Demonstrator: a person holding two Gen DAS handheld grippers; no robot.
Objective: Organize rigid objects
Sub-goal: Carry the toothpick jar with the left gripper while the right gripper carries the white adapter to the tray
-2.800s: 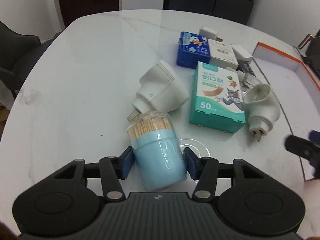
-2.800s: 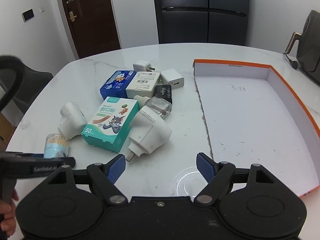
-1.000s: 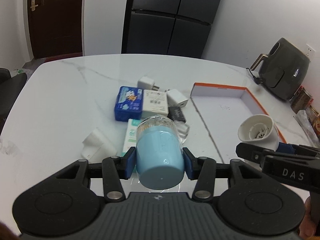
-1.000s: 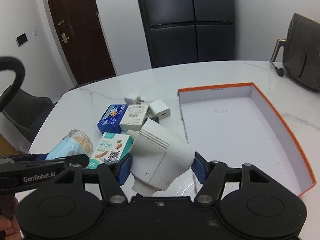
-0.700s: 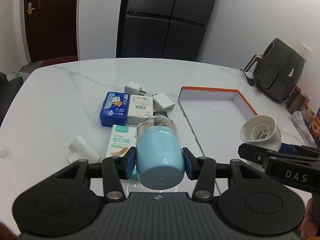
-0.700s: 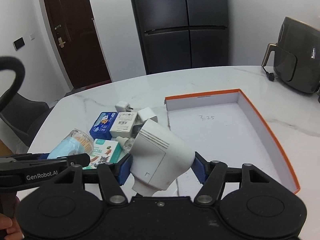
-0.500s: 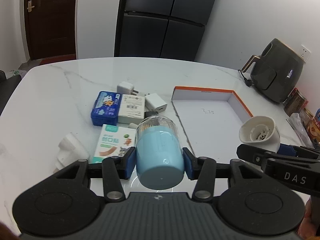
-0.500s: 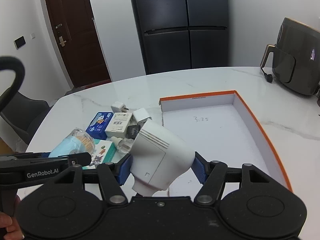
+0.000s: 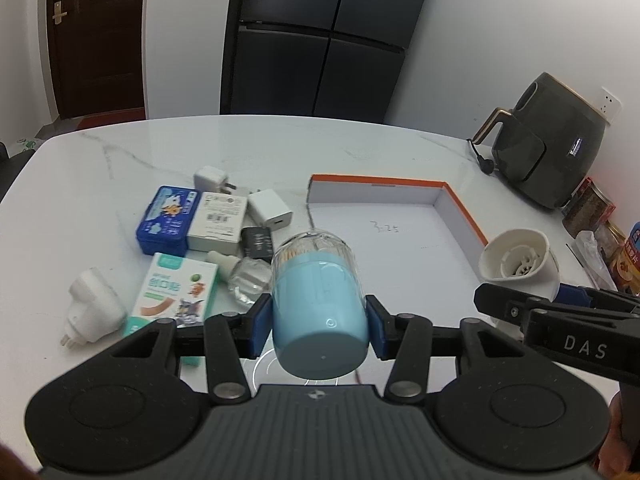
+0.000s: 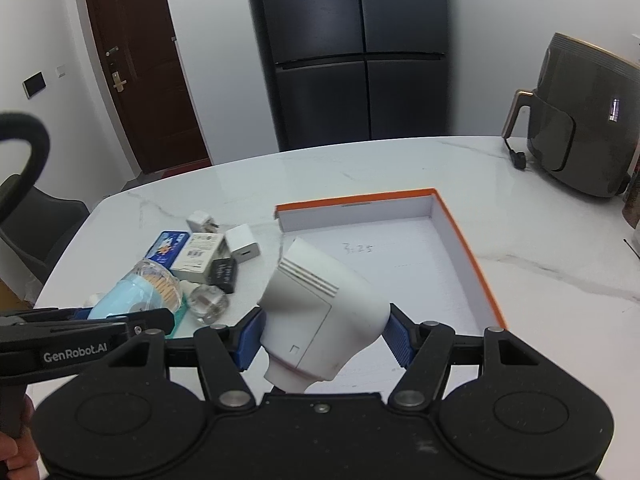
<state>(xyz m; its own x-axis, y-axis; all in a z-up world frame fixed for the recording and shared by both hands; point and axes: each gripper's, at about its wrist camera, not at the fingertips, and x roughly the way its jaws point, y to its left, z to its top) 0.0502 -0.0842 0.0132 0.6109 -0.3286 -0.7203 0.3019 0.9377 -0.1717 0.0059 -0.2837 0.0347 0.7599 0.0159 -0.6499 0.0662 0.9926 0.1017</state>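
Left wrist view shows the left tongs [image 9: 319, 320] clamped on the blue toothpick jar [image 9: 318, 304], mid-frame; its smooth, light plastic could slip, so mid-body suits. Right tongs [image 10: 324, 338] grip the white plug-in [image 10: 324, 316] before the orange-rimmed tray [image 10: 476, 264].

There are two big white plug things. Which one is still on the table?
The white plug left of the teal box. The other white plug is up in the right hand-held gripper.

Home kitchen-dining room: dark four-door refrigerator [image 9: 316, 40], air fryer [image 9: 548, 152] on white marble table [image 9: 280, 144], brown entry door [image 10: 140, 80].
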